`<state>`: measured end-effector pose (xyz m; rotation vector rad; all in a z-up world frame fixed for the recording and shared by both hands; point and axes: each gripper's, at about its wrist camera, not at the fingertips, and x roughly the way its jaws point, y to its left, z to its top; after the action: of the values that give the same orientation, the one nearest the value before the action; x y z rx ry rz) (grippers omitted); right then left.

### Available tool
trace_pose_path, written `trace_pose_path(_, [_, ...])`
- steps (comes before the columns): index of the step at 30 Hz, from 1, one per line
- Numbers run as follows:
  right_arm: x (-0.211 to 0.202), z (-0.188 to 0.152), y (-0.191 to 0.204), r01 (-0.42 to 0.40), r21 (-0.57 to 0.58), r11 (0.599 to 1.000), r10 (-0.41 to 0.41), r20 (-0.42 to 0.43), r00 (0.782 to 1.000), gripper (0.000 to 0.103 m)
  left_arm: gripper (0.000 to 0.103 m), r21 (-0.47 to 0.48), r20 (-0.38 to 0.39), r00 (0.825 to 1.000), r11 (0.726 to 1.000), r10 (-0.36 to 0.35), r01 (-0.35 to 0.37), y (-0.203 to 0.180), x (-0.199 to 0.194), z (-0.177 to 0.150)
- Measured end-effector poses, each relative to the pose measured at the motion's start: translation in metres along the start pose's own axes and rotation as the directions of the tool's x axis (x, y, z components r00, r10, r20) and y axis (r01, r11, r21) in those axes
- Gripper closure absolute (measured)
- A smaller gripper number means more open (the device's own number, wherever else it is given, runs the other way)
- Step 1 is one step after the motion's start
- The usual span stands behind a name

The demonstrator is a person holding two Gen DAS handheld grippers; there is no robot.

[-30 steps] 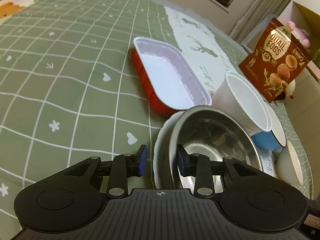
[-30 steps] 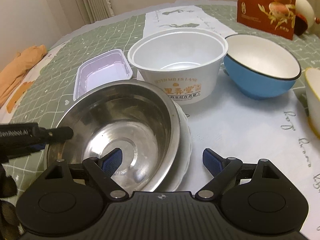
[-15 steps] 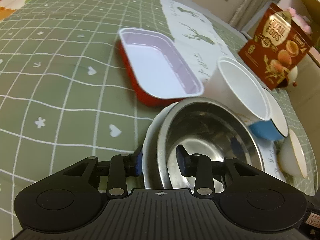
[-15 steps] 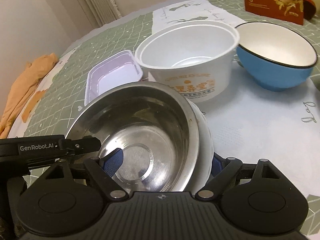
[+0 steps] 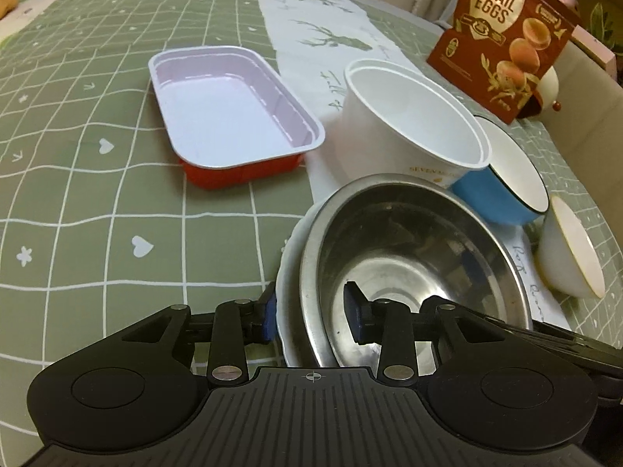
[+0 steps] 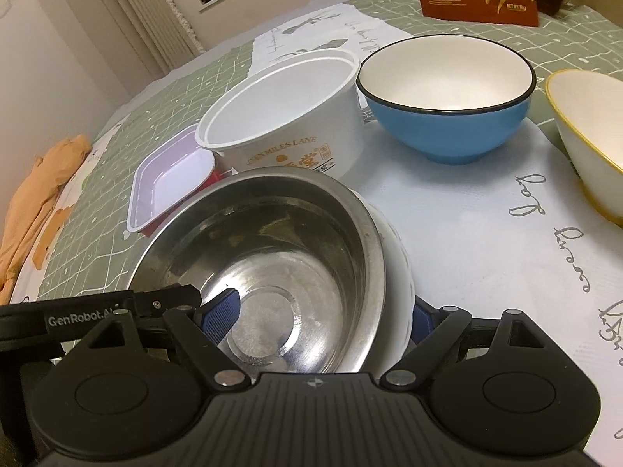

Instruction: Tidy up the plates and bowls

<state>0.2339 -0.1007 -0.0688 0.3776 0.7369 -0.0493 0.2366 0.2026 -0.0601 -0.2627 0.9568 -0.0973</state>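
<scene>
Low centre frame: left gripper (image 5: 311, 313) and right gripper (image 6: 323, 317) each straddle the rims of the steel bowl (image 5: 412, 257) nested in the white plate (image 5: 288, 292); whether either gripper presses the rims I cannot tell.

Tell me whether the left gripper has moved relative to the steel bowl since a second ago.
Yes. The left gripper has advanced onto the steel bowl: its fingers, earlier short of the rim, now straddle it, one inside, one outside the white dish.
</scene>
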Motion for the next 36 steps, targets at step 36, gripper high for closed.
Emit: trace_pose_path(36, [0.015, -0.008, 0.012, 0.002, -0.194, 0.981, -0.022, -0.099, 0.995, 0.000, 0.071, 0.015, 0.036, 0.994, 0.995, 0.101, -0.101, -0.015, 0.001, -0.001])
